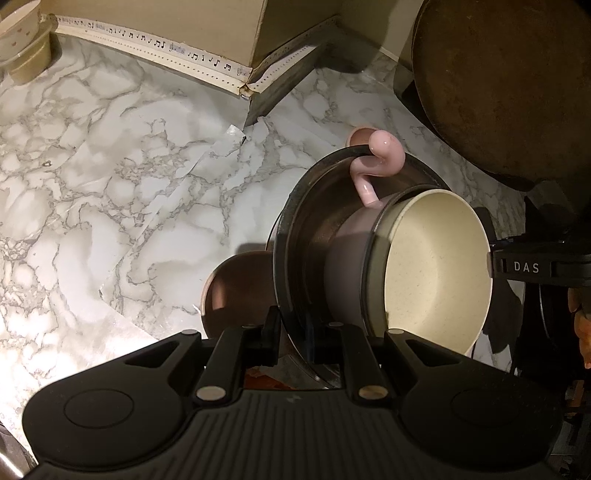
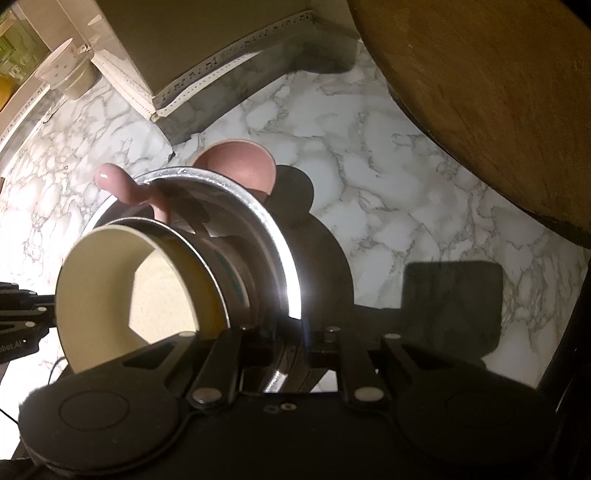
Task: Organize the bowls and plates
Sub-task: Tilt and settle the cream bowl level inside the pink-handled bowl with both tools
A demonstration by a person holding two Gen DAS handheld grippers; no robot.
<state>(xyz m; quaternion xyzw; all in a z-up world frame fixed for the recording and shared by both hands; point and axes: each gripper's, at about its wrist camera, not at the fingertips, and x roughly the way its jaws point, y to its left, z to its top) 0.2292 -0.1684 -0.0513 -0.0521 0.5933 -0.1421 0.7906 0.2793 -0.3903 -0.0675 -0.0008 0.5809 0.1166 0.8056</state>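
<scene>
At far left on the marble counter (image 1: 110, 166) we list a patterned cup (image 1: 18, 26); mid-frame, our left hand-held gripper (image 1: 291, 339) pinches the steel bowl (image 1: 314, 206) by its rim; nested within, a pink cup (image 1: 373, 162) and a cream bowl (image 1: 436, 266), tilted above the counter; our right hand-held gripper (image 2: 295, 350) pinches the same rim; far right, a wooden board (image 1: 517, 85).

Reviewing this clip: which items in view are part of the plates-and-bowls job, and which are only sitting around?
In the job: metal bowl, gripped at its rim by both the left gripper and right gripper; cream bowl nested in it; pink dish with curled handle; small pink bowl on the counter.

Just lying about: round wooden board; stacked cups; marble counter.
</scene>
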